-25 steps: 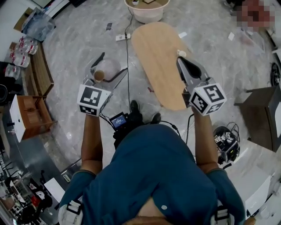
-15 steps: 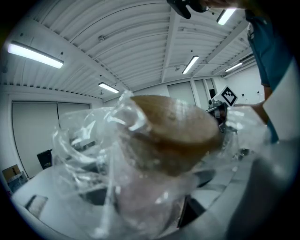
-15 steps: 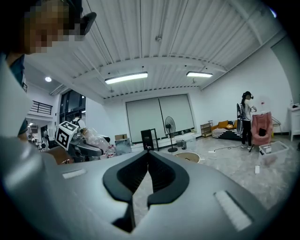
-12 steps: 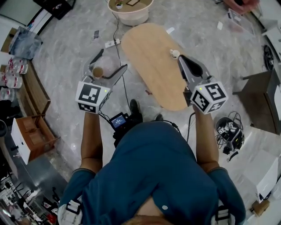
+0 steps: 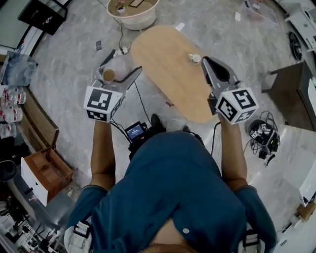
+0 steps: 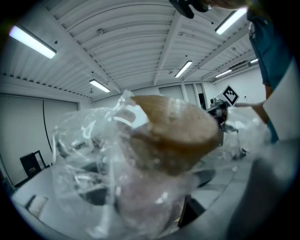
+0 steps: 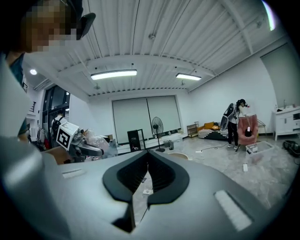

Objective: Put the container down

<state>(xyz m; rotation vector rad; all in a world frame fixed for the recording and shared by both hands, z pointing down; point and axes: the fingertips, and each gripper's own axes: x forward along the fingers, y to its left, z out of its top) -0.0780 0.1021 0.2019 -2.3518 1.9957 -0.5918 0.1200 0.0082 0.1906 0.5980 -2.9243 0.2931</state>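
Note:
In the head view my left gripper (image 5: pixel 123 64) is held over the floor, left of the oval wooden table (image 5: pixel 163 69). It is shut on a clear crinkled plastic container (image 5: pixel 120 65) with a brown cork lid (image 5: pixel 108 75). That container (image 6: pixel 140 178) fills the left gripper view, cork (image 6: pixel 176 131) uppermost, hiding most of the jaws. My right gripper (image 5: pixel 208 63) hovers over the table's right edge, jaws shut and empty, fingertips (image 7: pixel 148 159) touching. A small white cup (image 5: pixel 195 58) stands on the table just left of its tip.
A round beige tub (image 5: pixel 133 12) sits beyond the table, with a power strip (image 5: pixel 122 50) and cables on the marble floor. A wooden crate (image 5: pixel 47 170) and bottle packs (image 5: pixel 10 106) lie left, a dark cabinet (image 5: pixel 291 94) right. A distant person (image 7: pixel 238 119) stands in the room.
The head view has swung, so the table and tub now sit further left. My left gripper has moved up a little with the container. The right gripper's tip now lies right of the cup.

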